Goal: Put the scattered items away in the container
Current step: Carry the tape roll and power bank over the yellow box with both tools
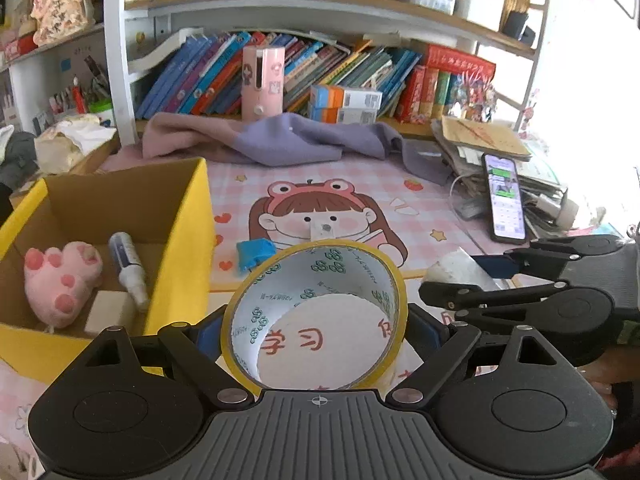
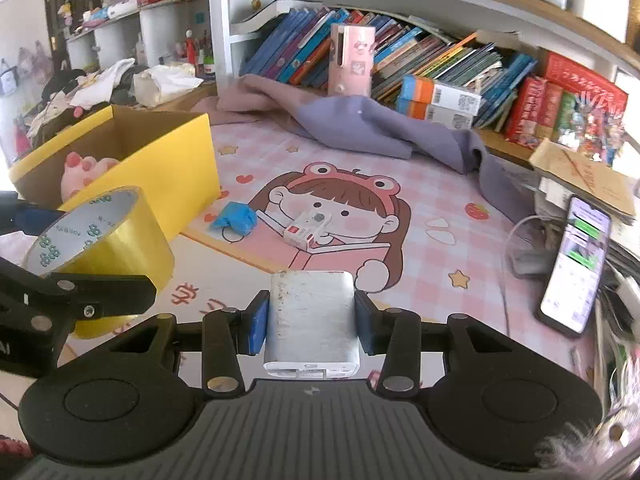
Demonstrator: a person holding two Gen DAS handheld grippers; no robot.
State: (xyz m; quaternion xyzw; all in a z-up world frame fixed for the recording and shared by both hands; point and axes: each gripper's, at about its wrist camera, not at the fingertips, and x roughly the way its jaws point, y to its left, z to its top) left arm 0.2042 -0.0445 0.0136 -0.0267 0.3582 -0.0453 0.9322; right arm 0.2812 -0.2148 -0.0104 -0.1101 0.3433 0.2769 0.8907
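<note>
yellow roll of packing tape w/ white printed core sits clamped between the blue pads of the left gripper, jaws closed on its sides, roll tilted so the hole faces the cam. in the right wrist view the same roll hangs just beside the front corner of the yellow cardboard box. right gripper is closed on a scuffed white rectangular power bank, blue pads pressed to both long edges, port end facing the cam.

box is open-topped, on the left of the pink checked cartoon desk mat. inside it: pink plush paw toy, white marker-like pen w/ dark cap leaning on the inner wall, pale block near the paw.

out on the mat: crumpled blue wrapper near the box, small white-and-red box on the cartoon girl's face. purple cloth bunched toward the bookshelf. black smartphone, screen lit, propped at the right edge.
</note>
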